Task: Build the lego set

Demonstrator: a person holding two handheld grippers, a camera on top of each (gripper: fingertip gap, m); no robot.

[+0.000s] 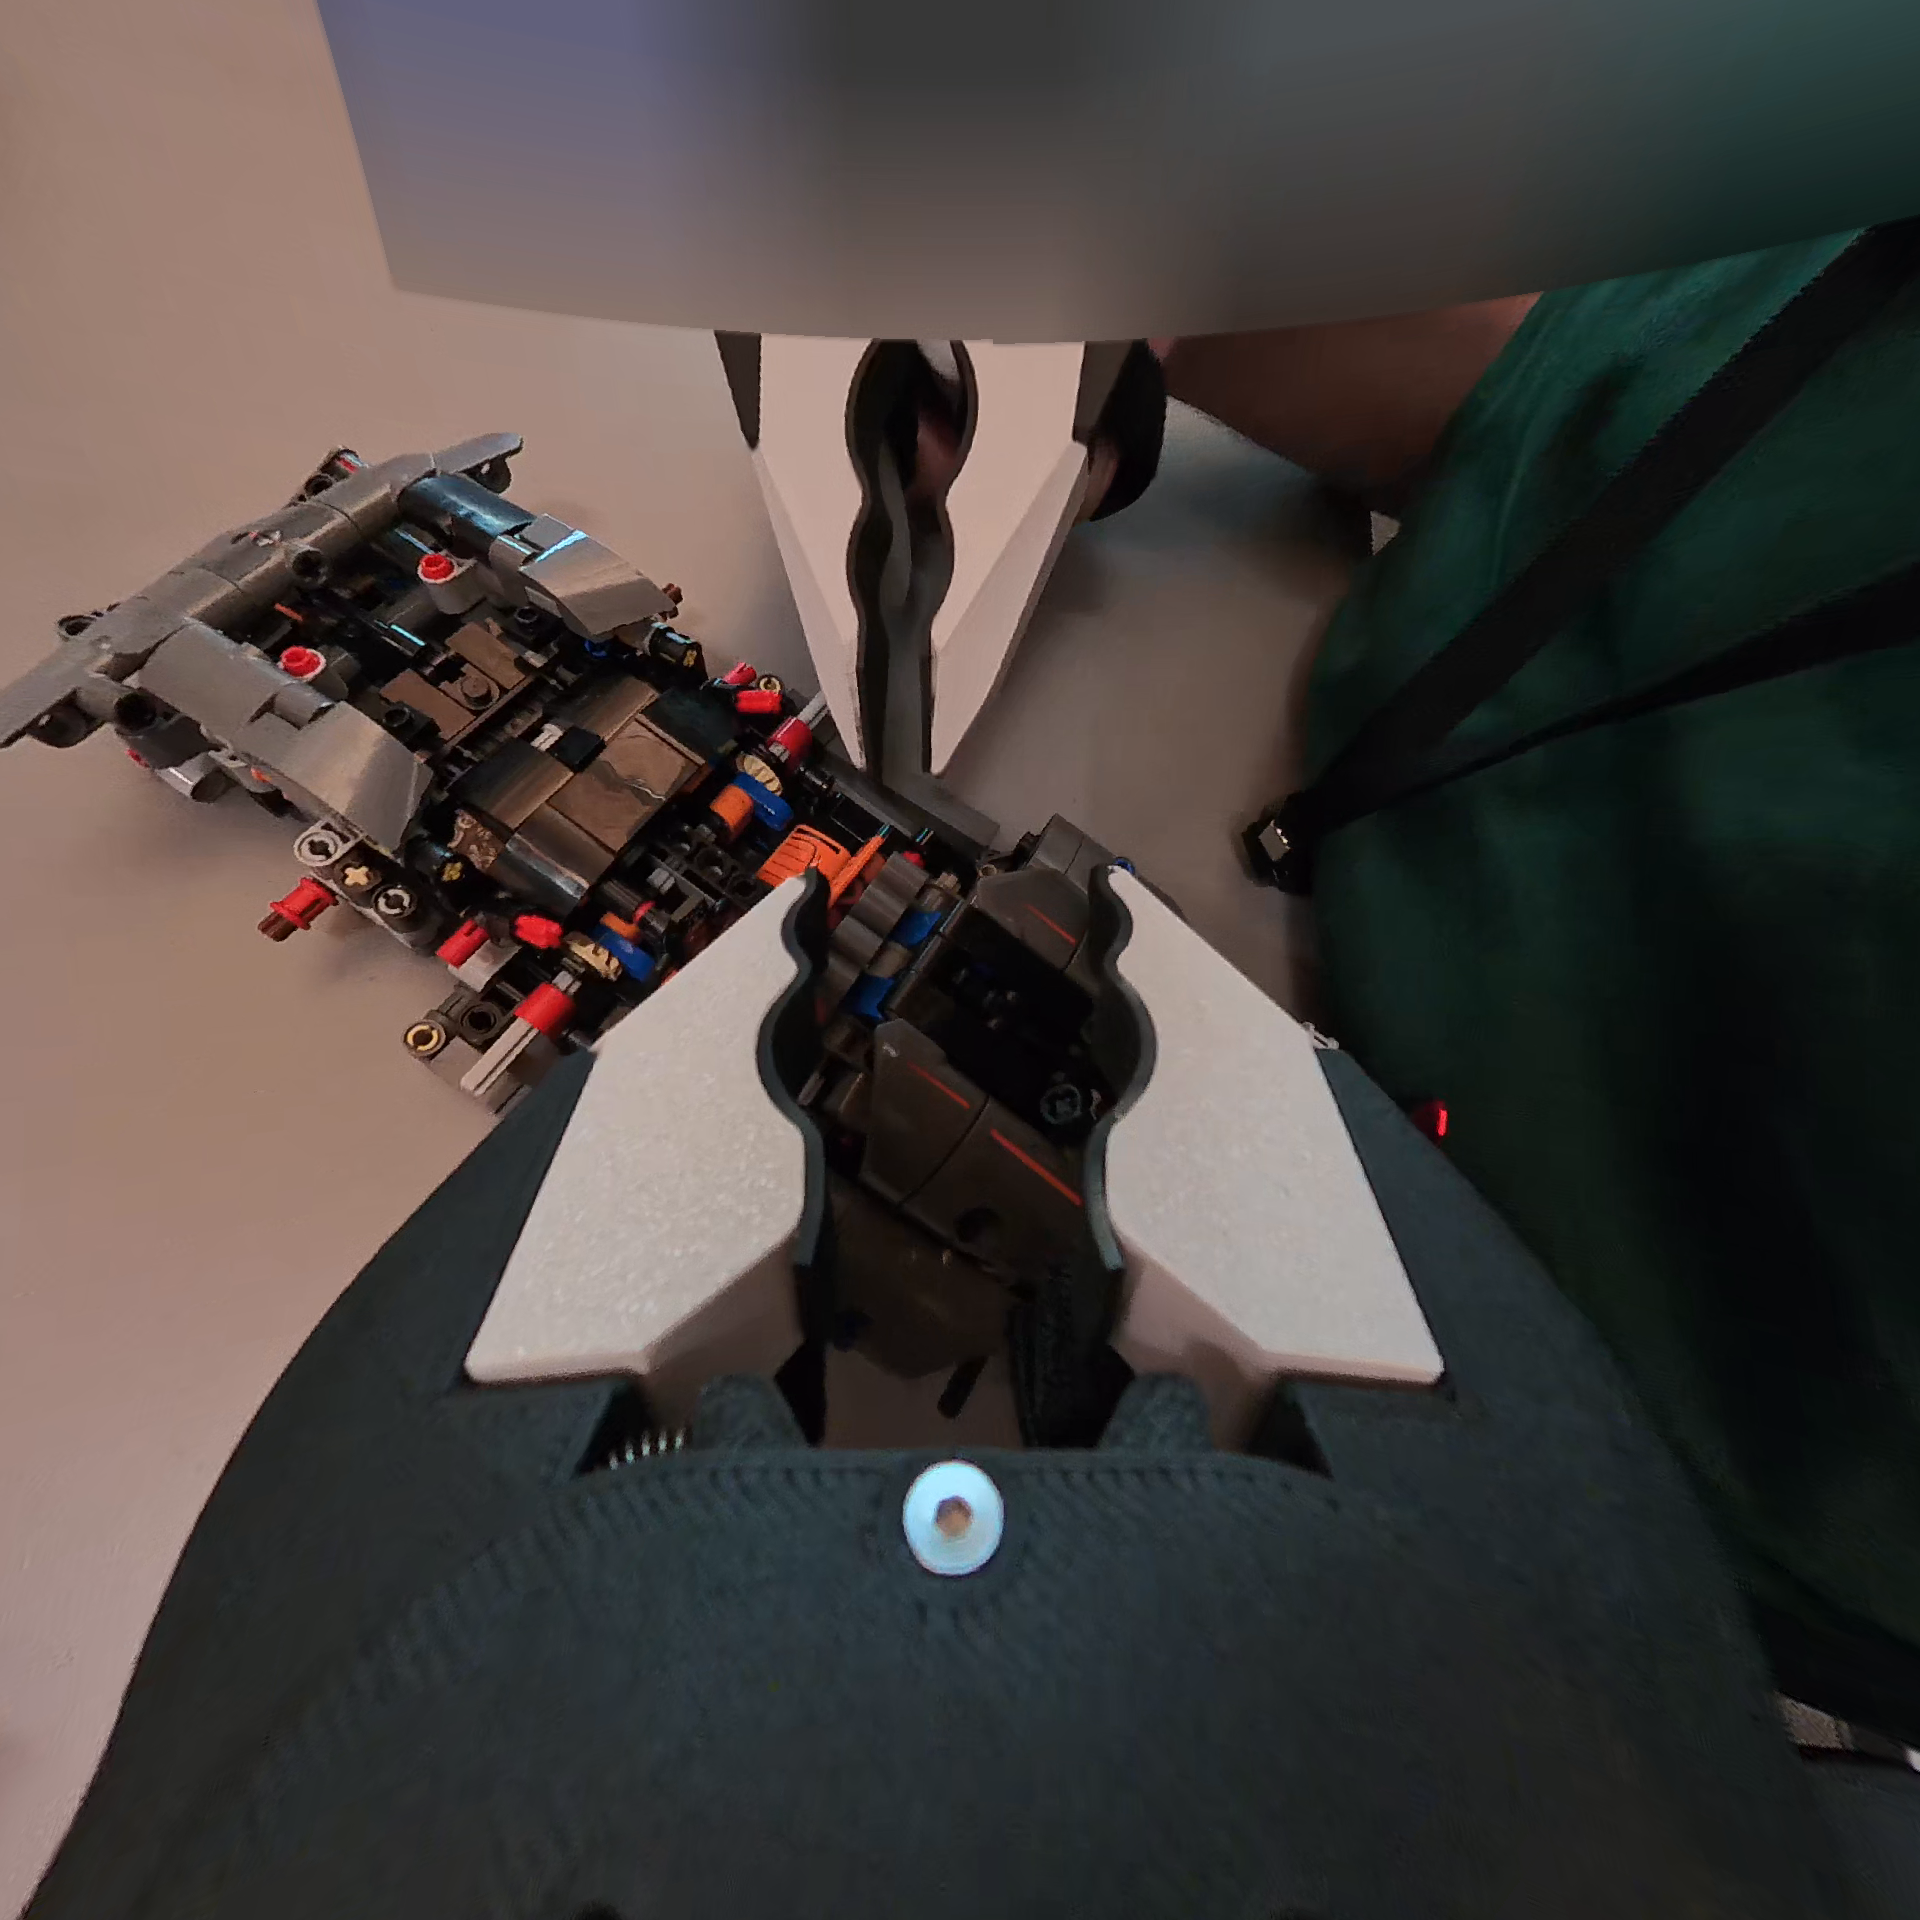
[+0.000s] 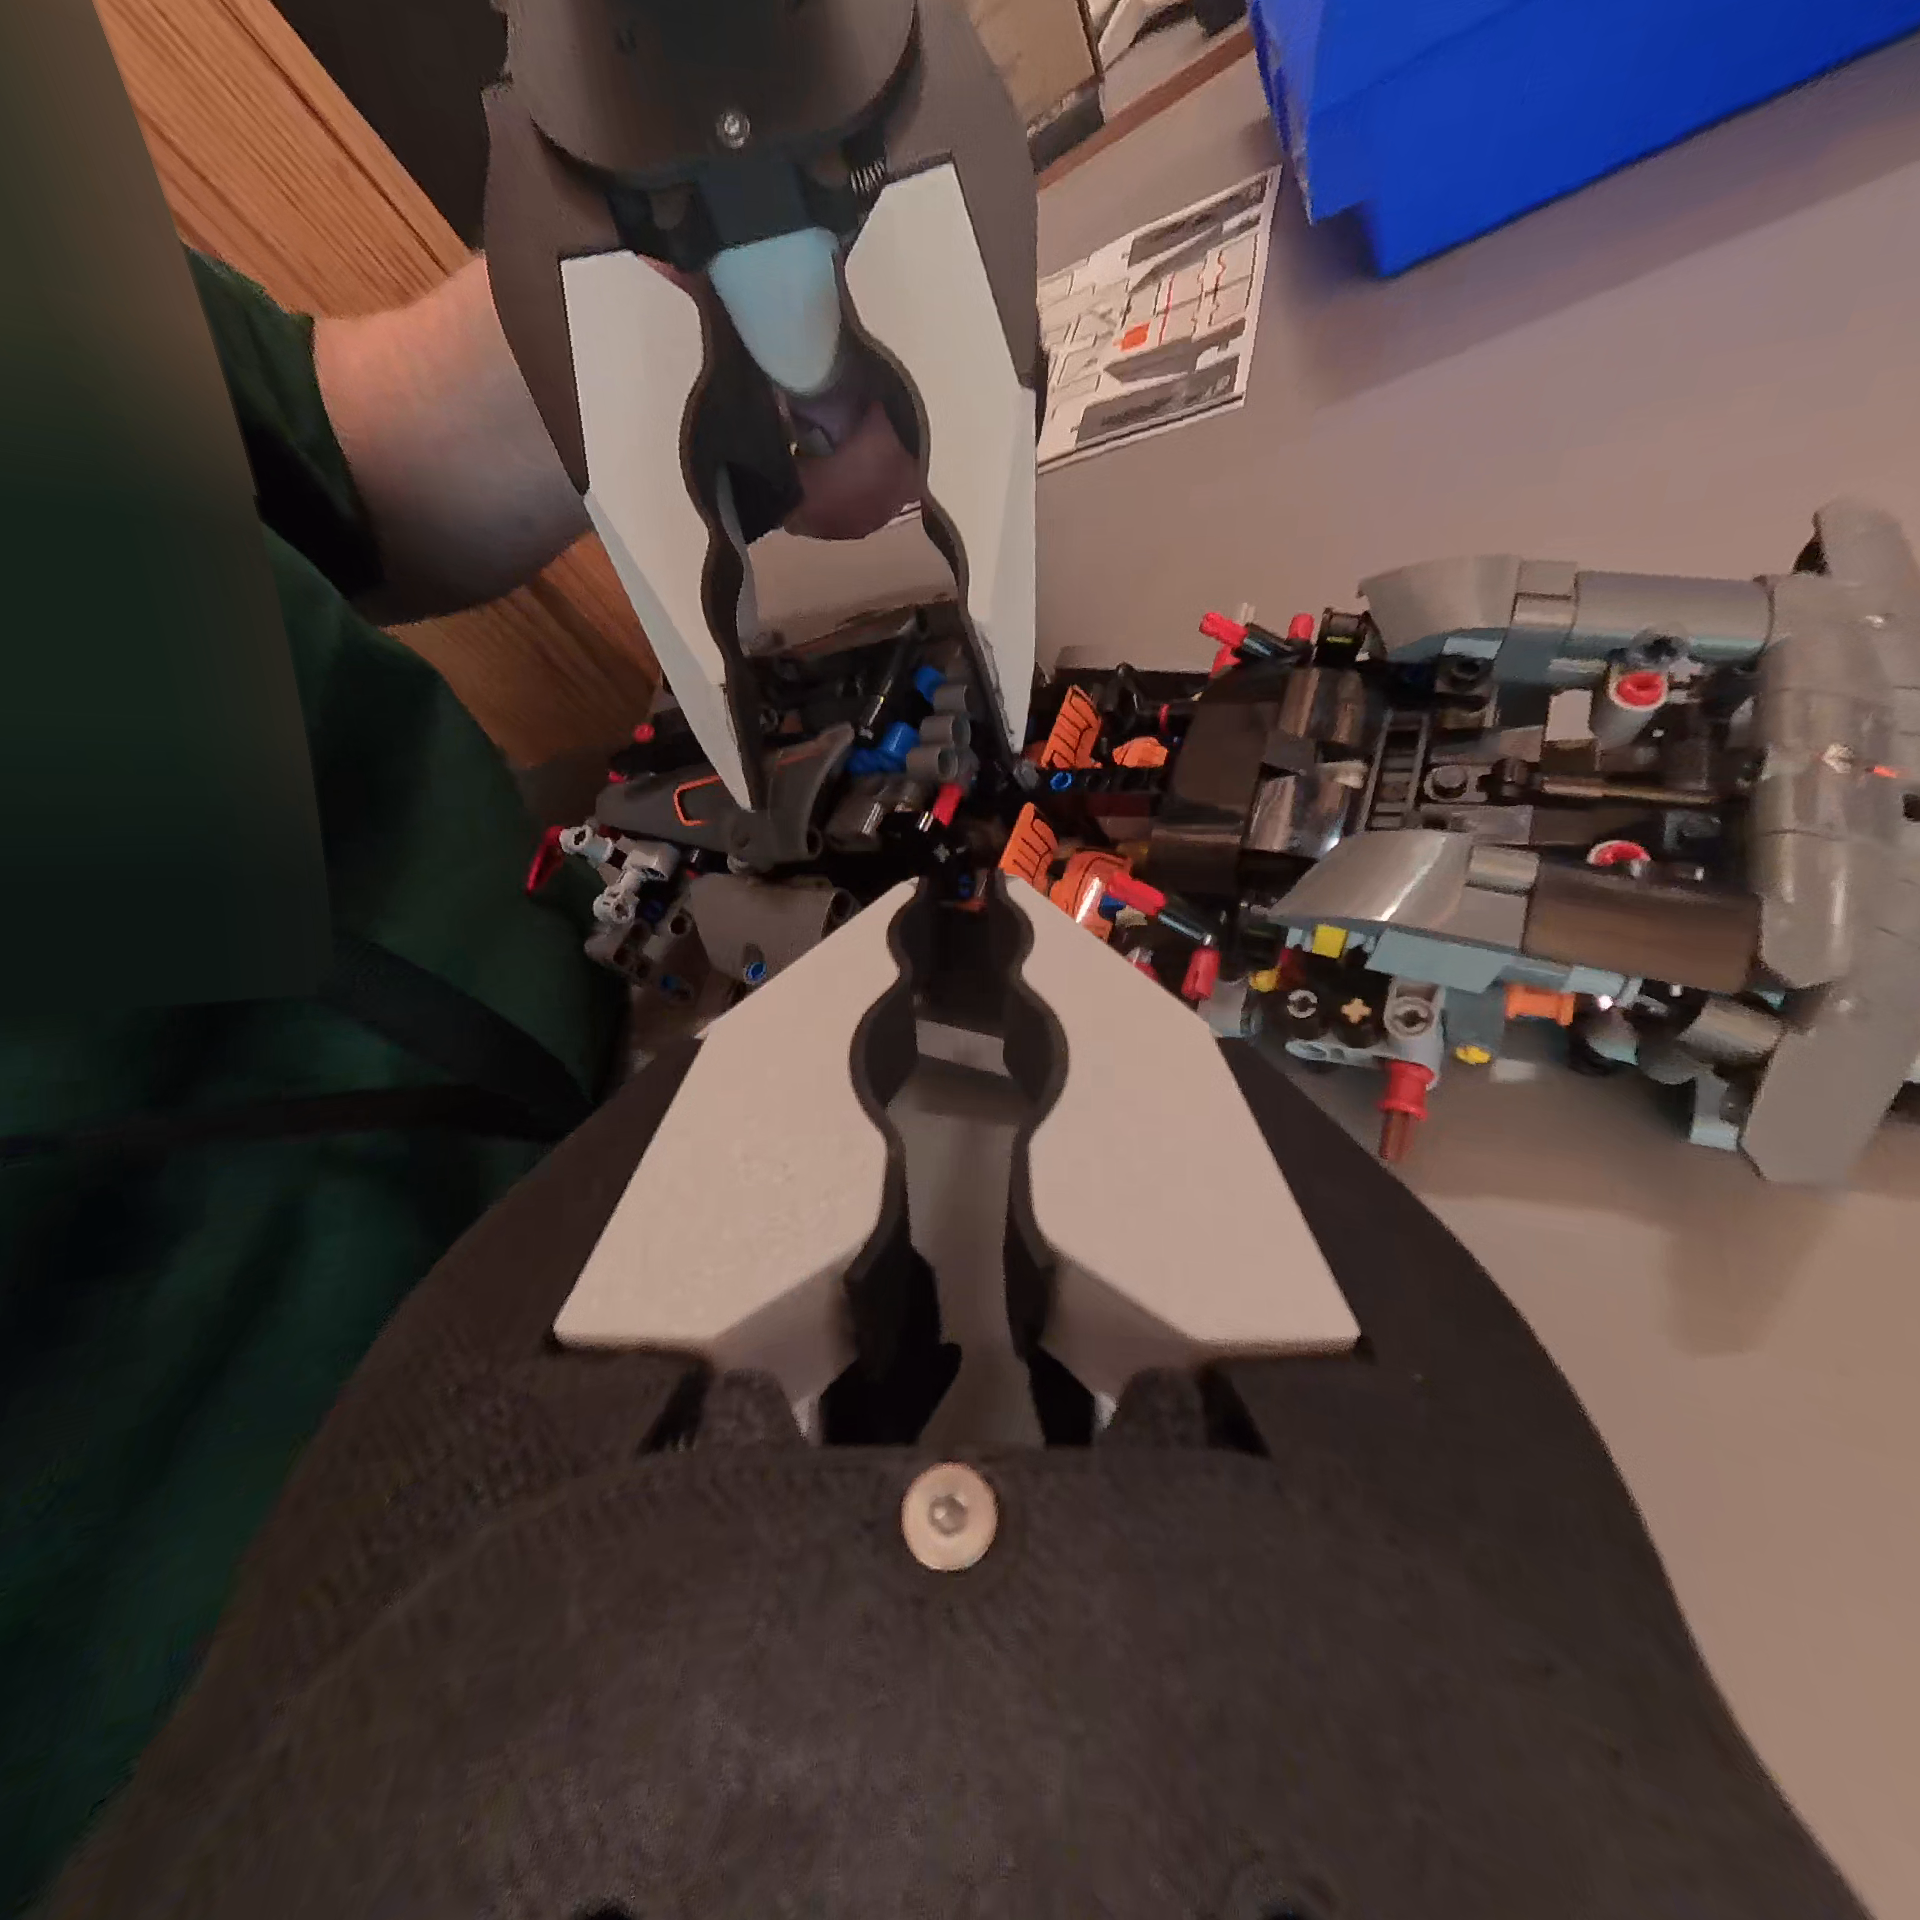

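Observation:
A partly built lego car (image 1: 582, 748), dark grey and black with red, blue and orange pins, lies on the pale table (image 1: 156, 1039). My left gripper (image 1: 956, 883) straddles the car's near black end with red stripes (image 1: 997, 1091), its fingers pressed against both sides. My right gripper (image 2: 958, 883) is shut on a flat grey lego piece (image 2: 956, 1153) and holds its tip down at the car's middle, beside the orange parts (image 2: 1081, 873). The right gripper also shows from above in the left wrist view (image 1: 894, 769). The left gripper shows in the right wrist view (image 2: 868, 774).
A blue bin (image 2: 1558, 125) and a printed instruction sheet (image 2: 1153, 332) lie at the far side of the table. A person in a green shirt (image 1: 1662, 935) with black straps is close on one side. A wooden surface (image 2: 312, 208) is behind. Only a small space, under 4 cm, lies between the two pairs of fingers.

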